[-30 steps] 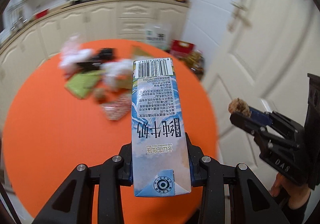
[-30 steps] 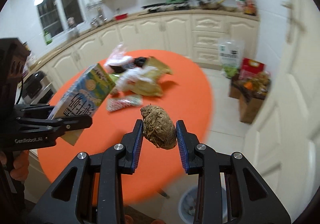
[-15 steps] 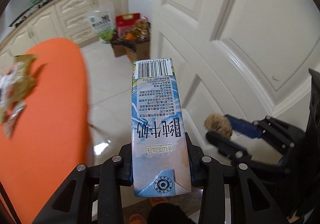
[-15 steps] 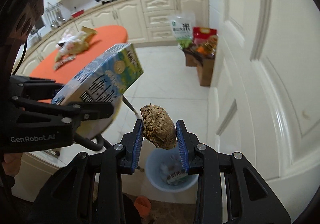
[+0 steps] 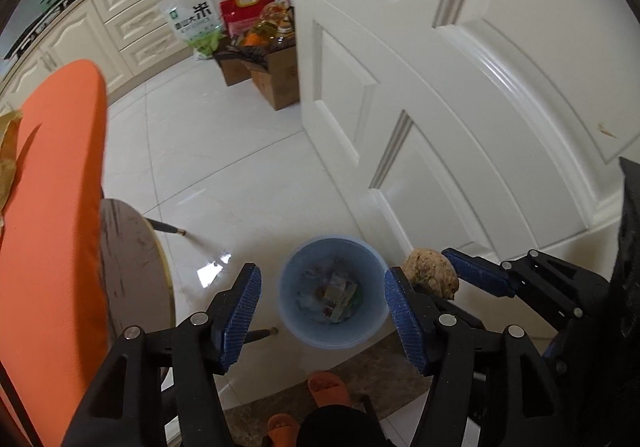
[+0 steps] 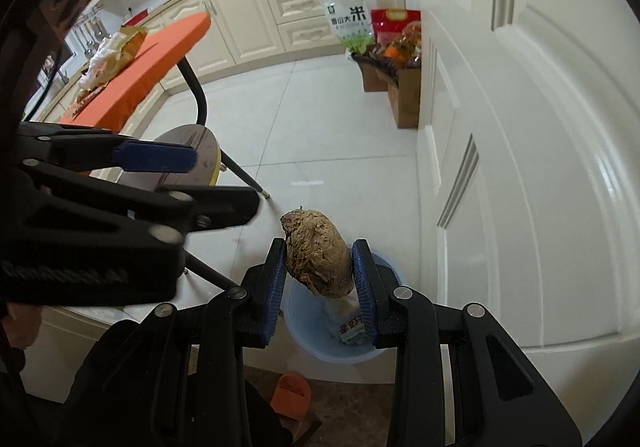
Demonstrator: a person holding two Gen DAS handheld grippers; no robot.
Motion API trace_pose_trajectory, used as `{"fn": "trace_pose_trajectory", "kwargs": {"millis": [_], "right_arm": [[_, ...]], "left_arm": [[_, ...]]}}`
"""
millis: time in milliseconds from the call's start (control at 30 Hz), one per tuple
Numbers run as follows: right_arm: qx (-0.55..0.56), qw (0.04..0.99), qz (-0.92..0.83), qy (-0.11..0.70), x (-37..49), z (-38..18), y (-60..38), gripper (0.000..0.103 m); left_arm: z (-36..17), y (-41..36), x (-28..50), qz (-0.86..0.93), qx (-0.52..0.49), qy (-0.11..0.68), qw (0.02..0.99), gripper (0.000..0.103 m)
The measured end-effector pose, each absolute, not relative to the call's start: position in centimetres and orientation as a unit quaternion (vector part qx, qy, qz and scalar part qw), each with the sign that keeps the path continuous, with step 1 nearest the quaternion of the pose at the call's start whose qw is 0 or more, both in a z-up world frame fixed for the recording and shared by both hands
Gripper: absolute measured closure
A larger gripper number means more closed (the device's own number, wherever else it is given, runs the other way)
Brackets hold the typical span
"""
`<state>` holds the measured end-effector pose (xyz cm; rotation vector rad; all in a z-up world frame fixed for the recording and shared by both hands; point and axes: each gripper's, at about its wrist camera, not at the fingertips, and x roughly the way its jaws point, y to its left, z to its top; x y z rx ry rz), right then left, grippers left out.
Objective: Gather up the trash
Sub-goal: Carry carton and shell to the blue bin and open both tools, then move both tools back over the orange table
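Gone from my left hand-held gripper (image 5: 320, 311) is the milk carton that it carried a second ago; its jaws have just been opening and now stand spread with nothing between them, poised above the blue bin (image 5: 334, 291) on the floor by the white door (image 5: 460, 107); both of my hands have swung away from the orange bench (image 5: 60, 207) and come down over the bin. A pale carton-like piece lies among the scraps inside, seen in the right wrist view, though my right gripper's pads hide too much of it for me to be sure it is that carton.

My right hand-held gripper (image 6: 320, 283) pinches the brown lump (image 6: 318, 255) between its blue pads, just above the bin's mouth; so the step in hand is the drop-off, half done, one piece let go and one yet to fall.

Next, I judge, the right jaws need only part while the lump hangs over the opening, not over the rim; then both hands go back to the bench, where more trash (image 6: 114, 55) lies in a heap at the far end.
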<state>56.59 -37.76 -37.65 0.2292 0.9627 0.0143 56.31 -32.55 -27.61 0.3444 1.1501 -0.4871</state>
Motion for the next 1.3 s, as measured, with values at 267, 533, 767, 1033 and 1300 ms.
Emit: {"fn": "trace_pose_trajectory", "kwargs": {"millis": [267, 533, 767, 1033, 1300], "right_arm": [[0.119, 0.888, -0.004, 0.445, 57.9, -37.4, -37.2, 0.059], [0.1, 0.902, 0.002, 0.419, 58.0, -33.9, -34.1, 0.039], [0.08, 0.925, 0.035, 0.371, 59.1, -27.8, -29.5, 0.023], [0.026, 0.933, 0.084, 0.35, 64.2, -23.7, -22.2, 0.022], [-0.007, 0.922, 0.116, 0.37, 70.9, -23.8, -16.0, 0.022]], "left_arm": [[-24.5, -28.6, 52.8, -0.211, 0.138, 0.504, 0.826, 0.043], [-21.2, -23.9, 50.4, -0.209, 0.111, 0.473, 0.849, 0.042], [-18.0, -16.5, 48.4, -0.197, 0.081, 0.431, 0.877, 0.036], [-16.5, -5.0, 50.2, -0.119, 0.037, 0.413, 0.902, 0.035], [-16.8, 0.9, 55.5, -0.107, -0.014, 0.427, 0.898, 0.034]]}}
